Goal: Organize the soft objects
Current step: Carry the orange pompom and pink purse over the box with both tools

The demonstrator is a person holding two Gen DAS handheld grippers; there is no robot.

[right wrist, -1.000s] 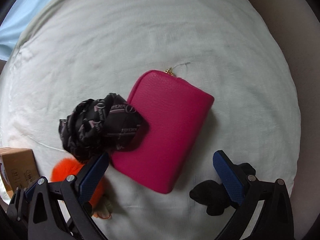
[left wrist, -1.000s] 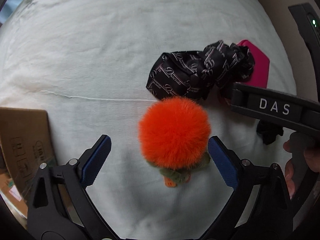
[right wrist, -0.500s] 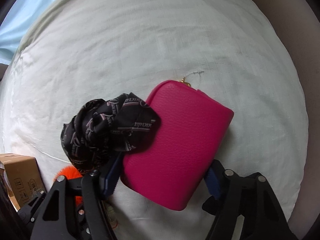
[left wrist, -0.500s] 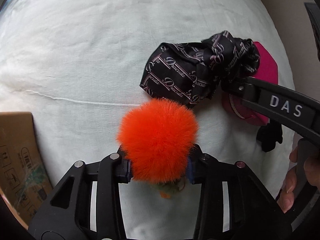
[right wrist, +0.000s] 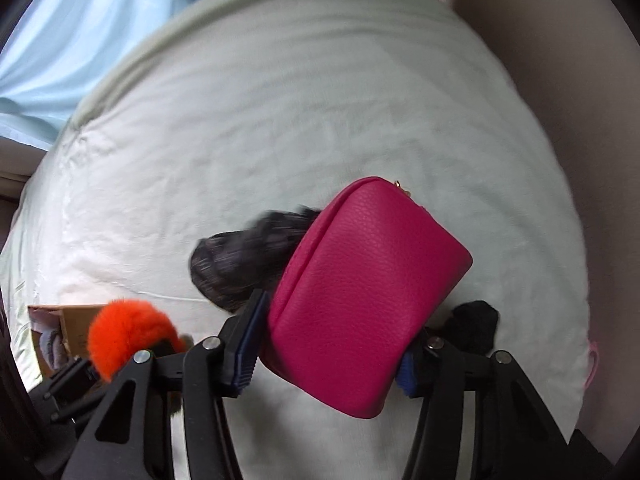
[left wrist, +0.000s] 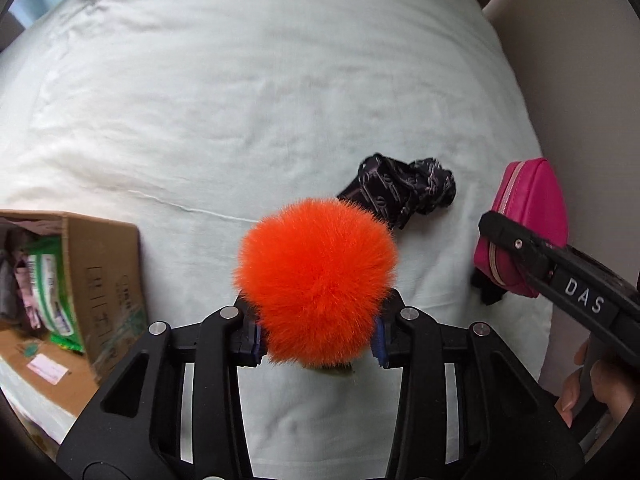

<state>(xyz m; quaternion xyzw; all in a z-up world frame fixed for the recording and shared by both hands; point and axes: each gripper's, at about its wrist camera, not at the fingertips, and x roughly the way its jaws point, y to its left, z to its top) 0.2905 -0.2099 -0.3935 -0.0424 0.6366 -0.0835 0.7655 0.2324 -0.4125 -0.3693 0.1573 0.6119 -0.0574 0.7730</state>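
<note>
— Both grippers have risen off the bed since a second ago, each with something in it: back then they hung wide over the pompom and the pouch, and the scarf was draped onto the pouch.

— What about the left gripper (left wrist: pixel 318 338)?

— Its blue pads are pressed into the lower sides of the orange pompom (left wrist: pixel 316 286), which bulges out ahead of the fingers. A bit of olive-green attachment pokes out beneath the fur. From the right wrist view the pompom (right wrist: pixel 128 332) shows at the lower left, held above the bedding.

— And the right gripper (right wrist: pixel 326 364)?

— Closed on the pink pouch (right wrist: pixel 362 292), one pad against each narrow side; the pouch sticks forward, tilted, zipper end away from the camera. In the left wrist view the pouch (left wrist: pixel 528 216) sits at the far right with the gripper's black finger across it.

— What lies on the bed?

— The black patterned scarf (left wrist: pixel 404 192), crumpled on the pale green bedspread (left wrist: pixel 240 100), just beyond the pompom and apart from the pouch. In the right wrist view it (right wrist: pixel 244 264) is blurred, partly behind the pouch. A small black fabric item (right wrist: pixel 476 330) rests on the bedspread by the right finger.

— Any containers?

— An open cardboard box (left wrist: pixel 108 276) at the left edge, well to the left of the pompom. Inside are a green-and-white packet (left wrist: pixel 48 280) and some greyish and pinkish soft things I cannot identify.
</note>
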